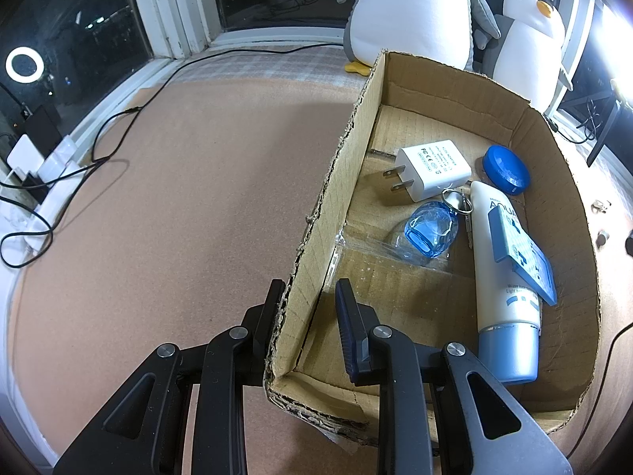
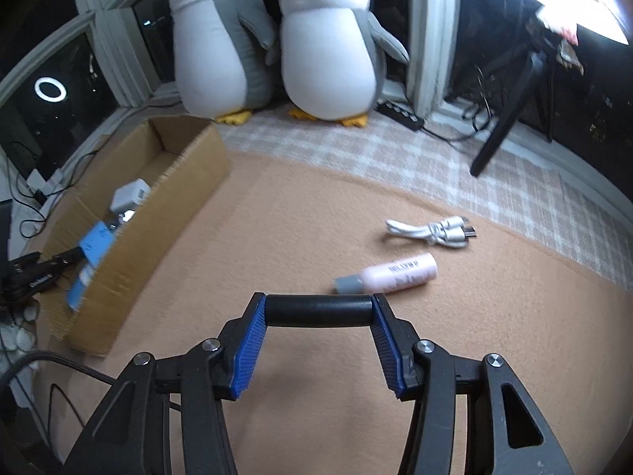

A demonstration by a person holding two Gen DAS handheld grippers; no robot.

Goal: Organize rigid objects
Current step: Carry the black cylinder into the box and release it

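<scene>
My left gripper (image 1: 310,291) is shut on the near left wall of the cardboard box (image 1: 328,182), one finger outside and one inside. In the box lie a white charger (image 1: 431,172), a blue lid (image 1: 506,168), a blue key fob (image 1: 431,231), a white tube (image 1: 502,277) and a blue card (image 1: 522,255). My right gripper (image 2: 319,308) is shut on a black cylinder (image 2: 319,312), held crosswise between its fingertips above the carpet. A pink bottle (image 2: 389,277) and a coiled white cable (image 2: 431,231) lie on the carpet just beyond it. The box (image 2: 158,213) shows at its left.
Two plush penguins (image 2: 277,43) stand by the window behind the box. A power strip (image 2: 399,114) and a black tripod leg (image 2: 506,118) are at the back right. Black cables (image 1: 91,162) and chargers lie along the left wall.
</scene>
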